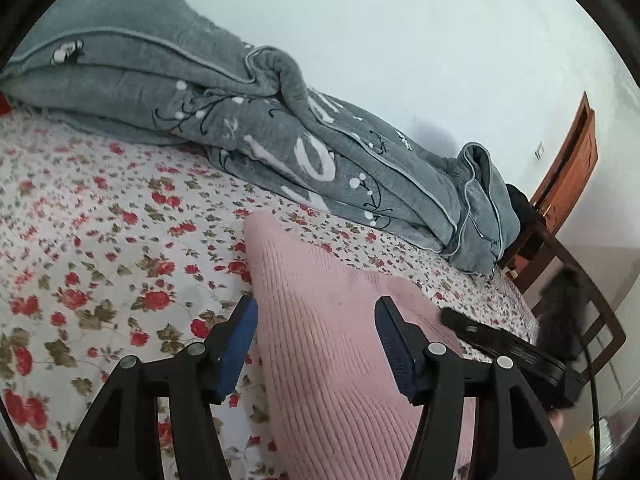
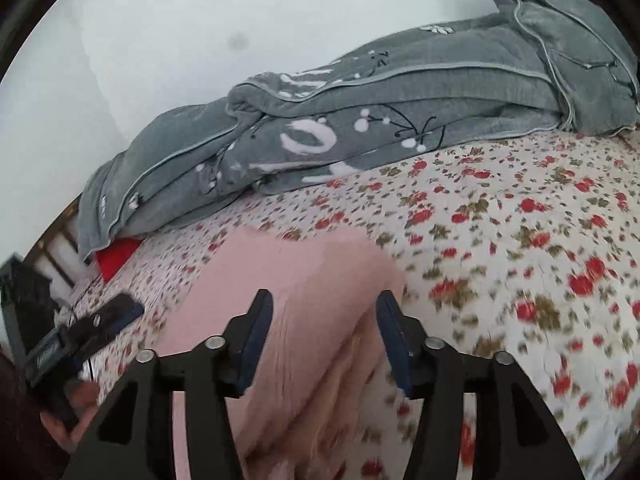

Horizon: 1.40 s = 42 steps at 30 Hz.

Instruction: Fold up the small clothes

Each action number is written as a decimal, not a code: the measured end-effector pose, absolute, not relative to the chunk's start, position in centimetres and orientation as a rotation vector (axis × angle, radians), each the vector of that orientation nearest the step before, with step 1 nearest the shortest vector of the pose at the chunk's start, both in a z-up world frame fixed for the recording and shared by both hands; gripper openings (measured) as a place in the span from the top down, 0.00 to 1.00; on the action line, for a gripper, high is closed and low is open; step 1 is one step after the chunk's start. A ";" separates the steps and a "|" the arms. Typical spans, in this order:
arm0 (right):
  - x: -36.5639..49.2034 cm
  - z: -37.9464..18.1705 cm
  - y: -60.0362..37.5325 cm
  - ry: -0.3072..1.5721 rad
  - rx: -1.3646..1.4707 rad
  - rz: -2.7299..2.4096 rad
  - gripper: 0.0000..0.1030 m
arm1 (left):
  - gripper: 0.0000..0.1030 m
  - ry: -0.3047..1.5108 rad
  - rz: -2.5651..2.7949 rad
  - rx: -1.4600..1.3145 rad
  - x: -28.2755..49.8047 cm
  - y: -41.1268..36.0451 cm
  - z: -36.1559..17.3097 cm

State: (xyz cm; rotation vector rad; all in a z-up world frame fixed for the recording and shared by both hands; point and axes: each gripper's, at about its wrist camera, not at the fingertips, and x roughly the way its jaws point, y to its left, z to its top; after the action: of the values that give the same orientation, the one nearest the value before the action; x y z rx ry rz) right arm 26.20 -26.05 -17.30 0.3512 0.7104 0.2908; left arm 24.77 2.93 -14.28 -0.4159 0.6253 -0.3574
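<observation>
A pink ribbed knit garment lies on the floral bedsheet. My left gripper is open, its blue-padded fingers apart just over the garment, holding nothing. In the right wrist view the same pink garment lies bunched with folds below my right gripper, which is open and empty above it. The right gripper shows at the garment's right edge in the left wrist view. The left gripper shows at the left in the right wrist view.
A folded grey blanket with white lettering lies along the wall at the back of the bed; it also shows in the right wrist view. A red item peeks from under it. A dark wooden bed frame and a door are at the right.
</observation>
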 end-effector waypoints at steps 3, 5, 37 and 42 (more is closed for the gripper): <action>28.8 -20.1 -25.5 0.831 0.395 0.283 0.78 | 0.43 0.646 -0.339 -0.402 25.4 2.7 -14.9; 27.9 -20.5 -25.9 0.758 0.427 0.292 0.86 | 0.43 0.641 -0.342 -0.395 25.3 2.7 -15.4; 18.4 -21.2 -21.1 0.541 -0.022 0.187 0.66 | 0.42 0.581 -0.285 -0.011 19.6 -3.7 -18.0; 18.2 -21.3 -21.2 0.531 -0.018 0.198 0.67 | 0.42 0.587 -0.312 -0.026 19.1 -3.3 -18.2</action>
State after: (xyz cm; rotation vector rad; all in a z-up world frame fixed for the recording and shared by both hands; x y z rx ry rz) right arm 18.24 -21.19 -21.29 -0.0182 0.5314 0.1975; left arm 19.13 -3.29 -18.20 -0.0259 0.5872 -0.3119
